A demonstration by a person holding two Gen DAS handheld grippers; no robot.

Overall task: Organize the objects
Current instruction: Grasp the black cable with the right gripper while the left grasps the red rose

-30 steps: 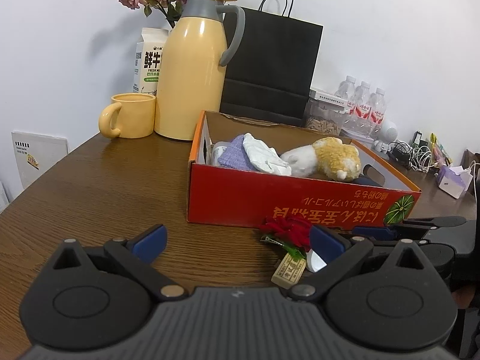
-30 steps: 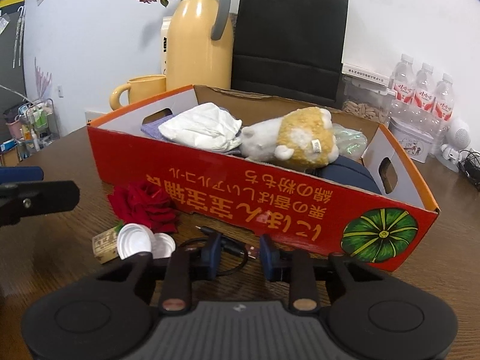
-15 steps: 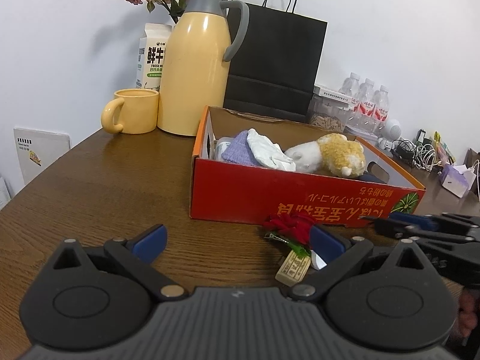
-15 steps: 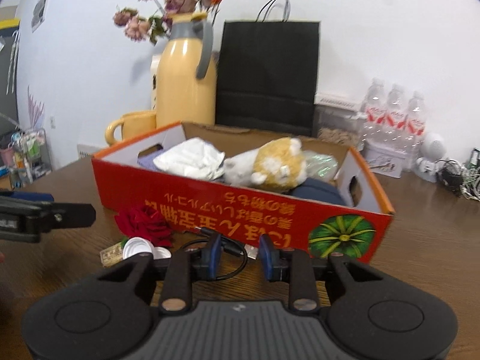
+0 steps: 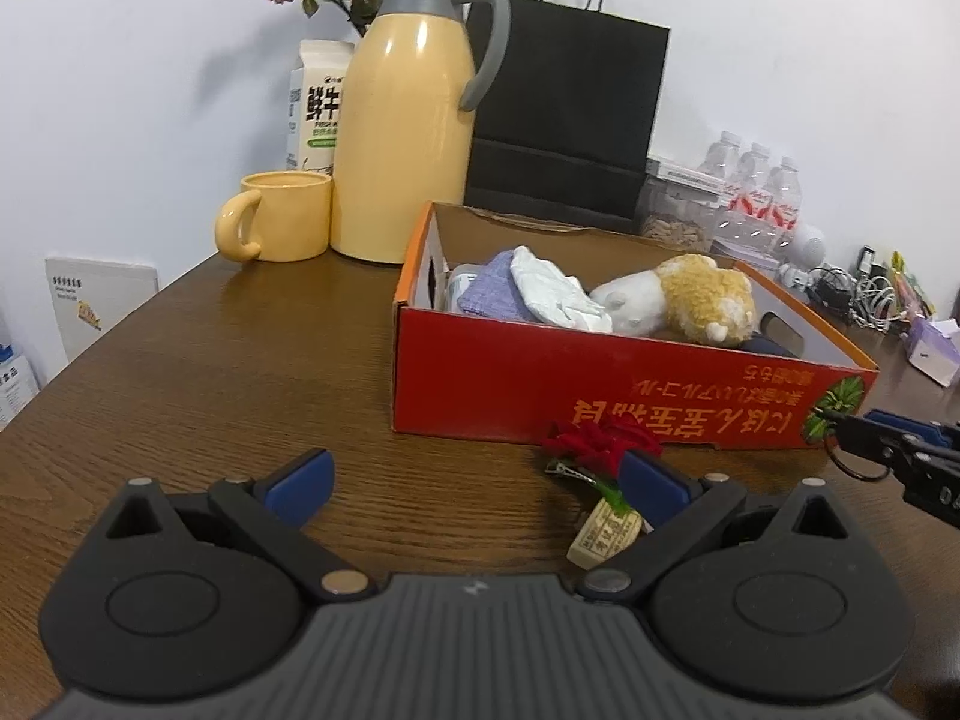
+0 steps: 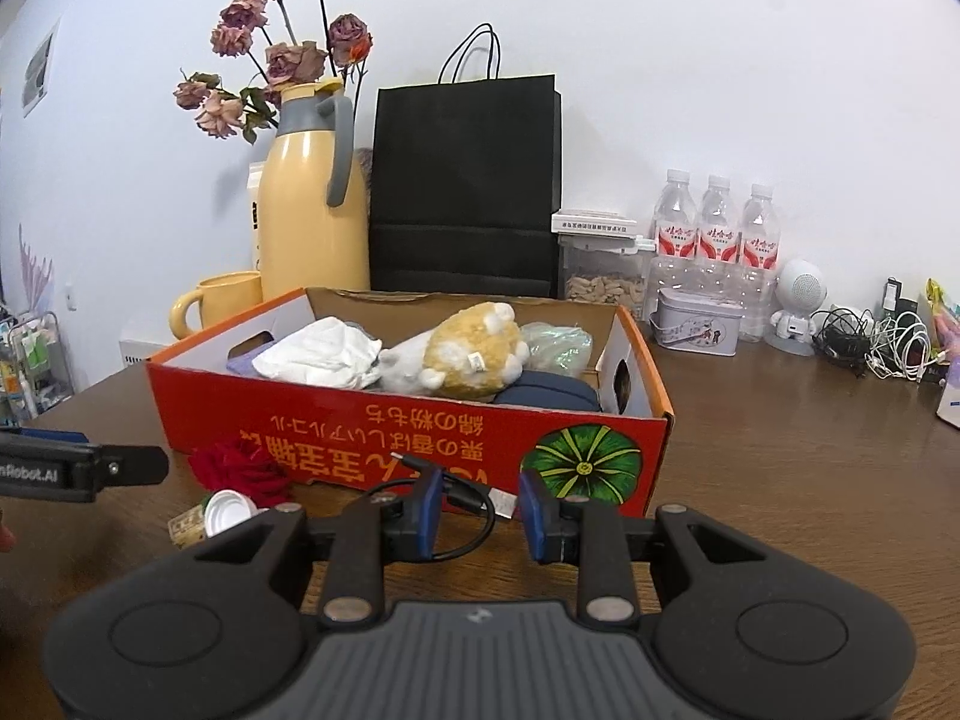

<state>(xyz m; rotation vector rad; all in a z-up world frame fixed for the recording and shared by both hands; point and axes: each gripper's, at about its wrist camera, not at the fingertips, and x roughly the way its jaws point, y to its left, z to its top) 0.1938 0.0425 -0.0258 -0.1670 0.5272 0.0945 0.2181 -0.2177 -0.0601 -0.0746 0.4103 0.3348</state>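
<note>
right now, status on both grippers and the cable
Left gripper open, empty. Right gripper shut on black cable. Red box straight ahead, part full. Red rose lies beside the path, not blocking.

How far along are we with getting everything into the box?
Done: the plush toy and white cloth lie in the red box. In hand: the right gripper appears to hold the black cable. Left: the red rose, white cap and tan tag lie on the table outside it; the left gripper is open and empty.
</note>
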